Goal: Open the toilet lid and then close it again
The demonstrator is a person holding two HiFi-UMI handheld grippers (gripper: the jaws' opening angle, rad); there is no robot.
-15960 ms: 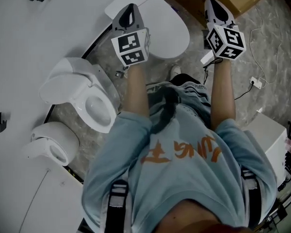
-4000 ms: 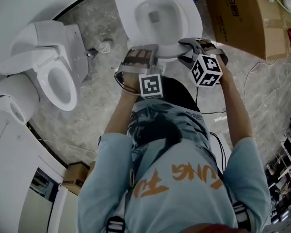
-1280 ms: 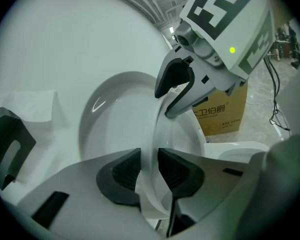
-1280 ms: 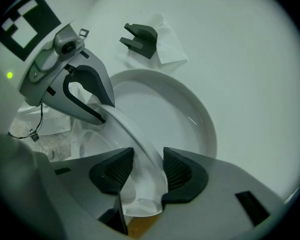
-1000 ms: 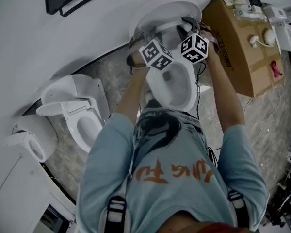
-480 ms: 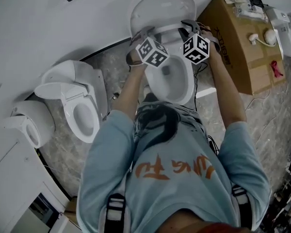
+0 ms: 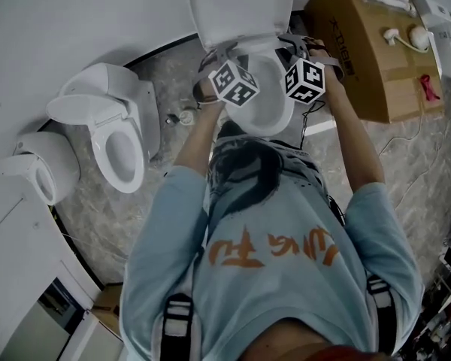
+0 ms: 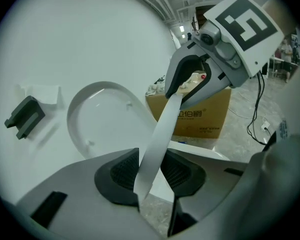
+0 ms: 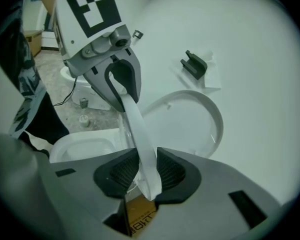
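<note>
The white toilet lid (image 7: 240,6) stands up against the wall, its inner face toward me (image 8: 102,119) (image 9: 190,126). In front of it the toilet seat (image 8: 157,139) (image 9: 140,134) shows edge-on as a thin white band running from one gripper to the other. It hangs above the open bowl (image 7: 269,105). My left gripper (image 8: 150,184) (image 7: 224,51) grips the seat's left side. The right gripper (image 9: 142,176) (image 7: 292,45) grips its right side. Both pairs of jaws are opening slightly, with the seat still between the pads.
A cardboard box (image 7: 361,43) stands right of the toilet, with cables on the floor beside it. Two more white toilets (image 7: 116,138) (image 7: 41,164) stand to the left. A black bracket (image 8: 25,116) (image 9: 195,64) is fixed to the wall. The person's legs are against the bowl's front.
Both grippers have come away from the wall toward the person, bringing the seat forward off the lid. The lid has stayed upright.
</note>
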